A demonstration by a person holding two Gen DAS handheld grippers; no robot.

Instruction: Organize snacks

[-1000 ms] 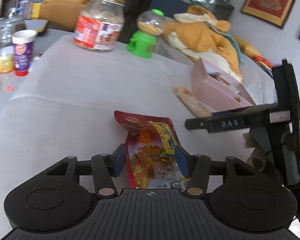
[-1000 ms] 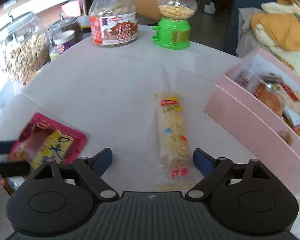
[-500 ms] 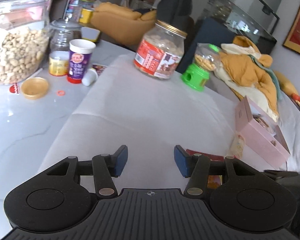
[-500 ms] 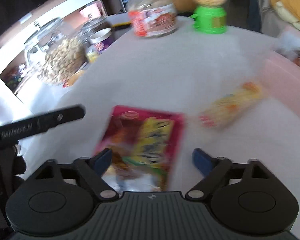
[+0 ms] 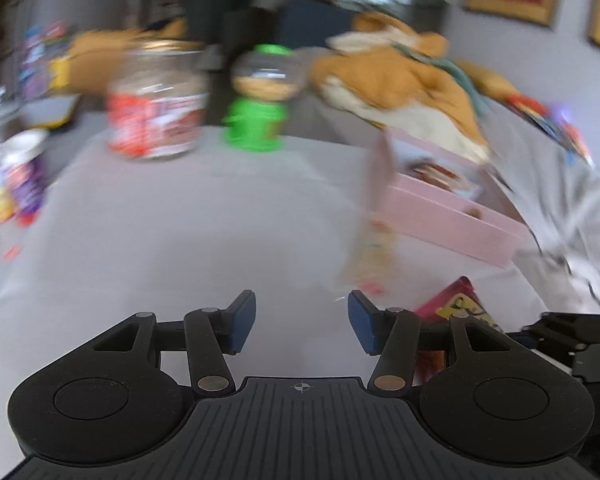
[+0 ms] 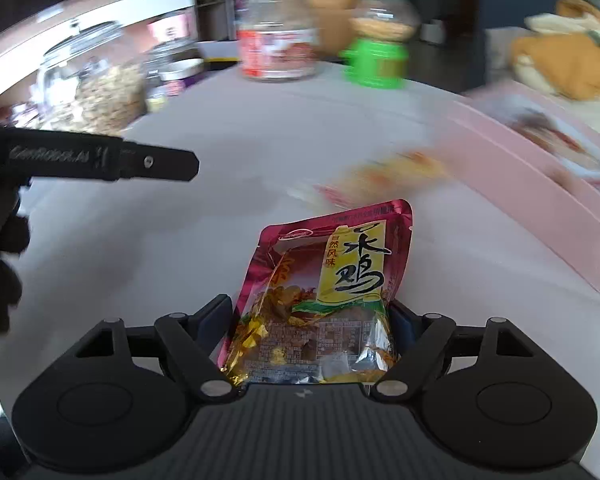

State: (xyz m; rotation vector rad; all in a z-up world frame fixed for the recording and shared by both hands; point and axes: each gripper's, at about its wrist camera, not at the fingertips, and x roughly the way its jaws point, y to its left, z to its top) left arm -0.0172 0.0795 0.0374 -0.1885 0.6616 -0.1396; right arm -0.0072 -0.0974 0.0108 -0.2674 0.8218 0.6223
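Snack pouch (image 6: 328, 284), red and magenta with a yellow label panel, is sitting between the jaws of your right gripper (image 6: 312, 320); both blue pads are pressing against its lower sides, so you are pinching it. Its upper end is projecting forward over the white surface (image 6: 180, 240); whether its base is touching the surface cannot be told. In the left wrist view the same pouch (image 5: 456, 308) is showing only as a corner behind the right linkage of your left gripper (image 5: 302, 322), toward the near right part of the surface.

Your left gripper is holding nothing: its jaws are standing spread apart with bare surface between them. In the right wrist view one black finger (image 6: 100, 158) of it is reaching in from the left edge, well apart from the pouch.

A long yellow snack bar (image 6: 384, 178) is lying blurred beyond the pouch, just beside the near wall of the pink box (image 6: 540, 216), which is occupying the right side of the surface and holding other packets. At the far edge a clear jar with a red label (image 6: 278, 46) and a green-based dispenser (image 6: 376, 54) are standing near each other. A large glass jar of nuts (image 6: 100, 84) is standing off the far left corner.
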